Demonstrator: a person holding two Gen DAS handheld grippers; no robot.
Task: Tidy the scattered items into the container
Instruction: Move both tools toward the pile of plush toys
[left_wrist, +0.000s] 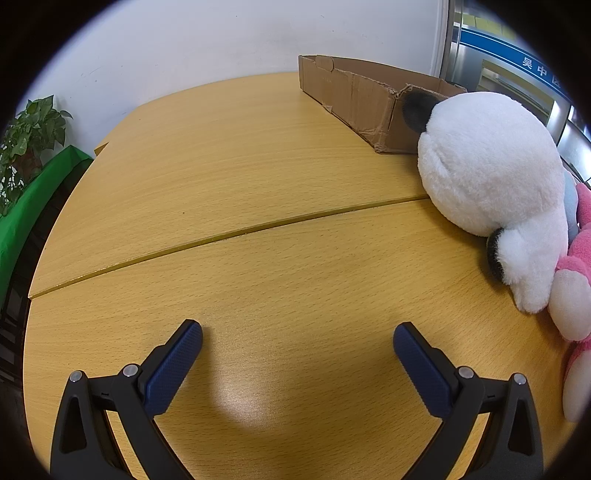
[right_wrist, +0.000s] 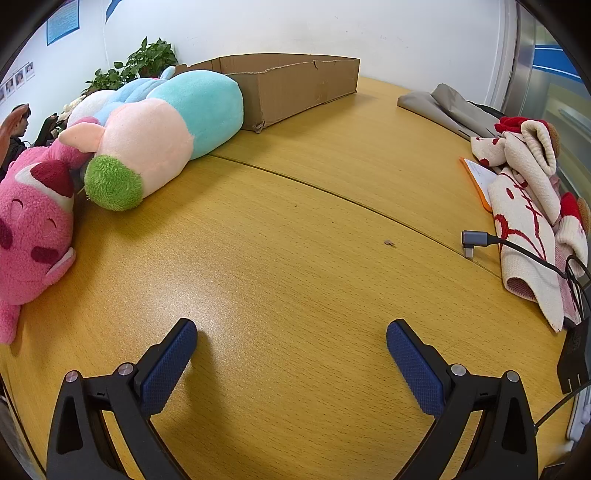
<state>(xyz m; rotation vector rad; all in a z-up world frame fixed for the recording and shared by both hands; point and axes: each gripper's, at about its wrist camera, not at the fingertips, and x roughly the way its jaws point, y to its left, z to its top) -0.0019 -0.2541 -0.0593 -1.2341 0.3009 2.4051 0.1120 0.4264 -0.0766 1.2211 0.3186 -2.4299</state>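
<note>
Left wrist view: left tool (left_wrist: 297, 336) hovered over the wooden tabletop (left_wrist: 236, 192), jaws apart, empty.
White plush toy with black ears (left_wrist: 491, 177): lay right of the tool, touching the torn brown cardboard box (left_wrist: 354, 96).
Risk: bulky, soft body could slip from a shallow pinch.
Right wrist view: right tool (right_wrist: 291, 338) spread wide, empty.
Pink plush bear (right_wrist: 33, 229), long pink-and-blue plush with green end (right_wrist: 162, 136): lay left, beside the box.
Risk: dragging could shove the box.

1. Both tongs are black with blue dotted pads (left_wrist: 173, 363).
2. The surface (left_wrist: 258, 177) is yellow wood-grain.
3. Ahead of the left tongs (left_wrist: 297, 334), right: brown box (left_wrist: 351, 96), white-and-black plush (left_wrist: 491, 166).
4. Left of the right tongs (right_wrist: 291, 334): pink plush (right_wrist: 33, 229), and a peach, aqua, green-tipped plush (right_wrist: 166, 129).
5. Right: cream knit (right_wrist: 524, 206), red-patterned.
</note>
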